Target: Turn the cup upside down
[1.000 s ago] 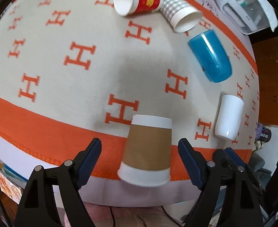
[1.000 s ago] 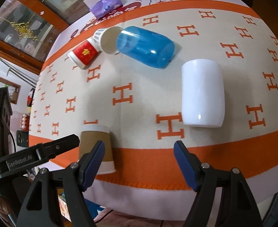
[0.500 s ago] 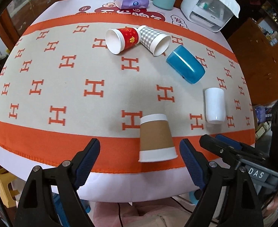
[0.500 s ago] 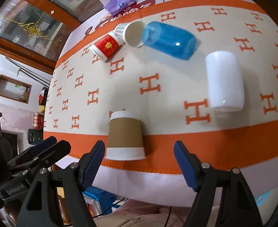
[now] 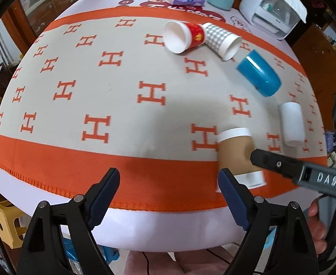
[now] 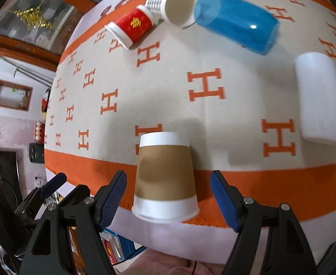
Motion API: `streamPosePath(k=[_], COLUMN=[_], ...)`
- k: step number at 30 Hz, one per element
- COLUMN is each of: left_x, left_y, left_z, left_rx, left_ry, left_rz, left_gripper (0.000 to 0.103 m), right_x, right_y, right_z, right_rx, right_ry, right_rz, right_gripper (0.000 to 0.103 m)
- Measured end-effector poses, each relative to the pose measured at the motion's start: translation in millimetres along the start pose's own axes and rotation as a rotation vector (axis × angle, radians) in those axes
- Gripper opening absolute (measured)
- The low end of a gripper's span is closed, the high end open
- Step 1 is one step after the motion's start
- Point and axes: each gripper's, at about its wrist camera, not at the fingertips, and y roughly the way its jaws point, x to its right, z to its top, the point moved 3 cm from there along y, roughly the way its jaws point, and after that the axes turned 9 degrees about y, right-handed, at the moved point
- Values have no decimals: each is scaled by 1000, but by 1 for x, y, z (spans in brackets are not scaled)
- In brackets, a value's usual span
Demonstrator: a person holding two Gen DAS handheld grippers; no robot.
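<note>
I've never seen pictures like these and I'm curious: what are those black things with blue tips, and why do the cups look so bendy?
Those are tongs, one in each of a person's hands. A small round-eyed camera rides on each, which bends the picture. One picture looks from the left tongs, the other from the right tongs. Both are open and hold nothing. On the tablecloth a brown cup stands upside down between the right tongs' tips. A red cup, a checked cup, a blue cup and a white cup lie tipped over.
</note>
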Motion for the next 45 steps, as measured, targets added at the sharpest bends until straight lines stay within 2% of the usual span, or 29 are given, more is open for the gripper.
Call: streamPosePath(k=[9,10,11,15,20,25,27,30,33,37,41,45], left_x=[-12,-12,-13,-14,-16,-18,-20,-23,-25,-26,-26,-25], left_y=[8,8,8,8,8,7,9,13,16,18,21,25], left_z=[-1,-1,-1,-2,-4,-5,-5,-6,-7,-9,-12,-17], left_rx=[27,30,33,33,35,61,74,87,102,124,128,119], left_ry=[12,14,16,17,15,12,5,-10,-30,-36,-29,-21], left_rz=[47,52,53,57,59,73,77,81,76,68,70,64], left_gripper=[86,86,86,86,86,86,86,86,86,86,86,86], right_x=[-5,-6,-7,-12,-20,-26,-24,-19,-19,-27,-30,-31], right_y=[23,25,26,19,-4,-25,-22,-7,0,3,8,19], right_z=[4,3,1,-1,5,18,23,25,15,-9,-31,-43], right_rx=[-62,-69,-74,-64,77,382,467,550,638,680,720,710], right_ry=[-30,-34,-43,-63,-83,-135,-144,-155,-197,-282,-363,-407], right_rz=[-35,-38,-42,-31,-17,-59,-68,-76,-81,-87,-133,-179], right_gripper=[75,71,62,62,62,62,62,62,63,63,63,63])
